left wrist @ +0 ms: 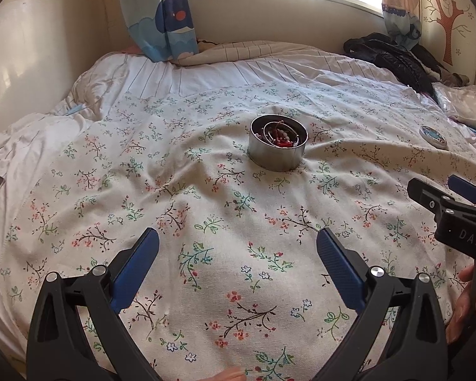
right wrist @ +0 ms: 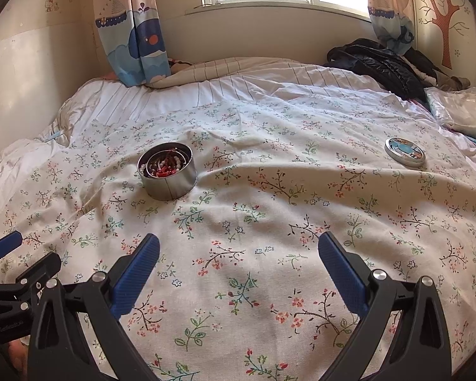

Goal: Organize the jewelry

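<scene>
A round metal tin (left wrist: 277, 155) (right wrist: 169, 184) stands open on the floral bedspread, holding bangles, white beads and red jewelry (left wrist: 280, 139) (right wrist: 165, 168). Its round lid (left wrist: 432, 136) (right wrist: 404, 152) lies flat to the right, well apart from the tin. My left gripper (left wrist: 238, 238) hovers open over the cloth in front of the tin, nothing between its blue pads. My right gripper (right wrist: 238, 243) is open too, between tin and lid but nearer me, holding nothing. Part of the right gripper (left wrist: 441, 197) shows at the right edge of the left wrist view.
The floral cloth (right wrist: 269, 222) covers a rumpled white duvet (right wrist: 238, 89). A dark jacket (right wrist: 380, 63) and a plastic bag (right wrist: 460, 111) lie at the back right corner. Curtains (right wrist: 133, 31) hang at the wall under the window. A person's hand (left wrist: 463, 304) holds the right gripper.
</scene>
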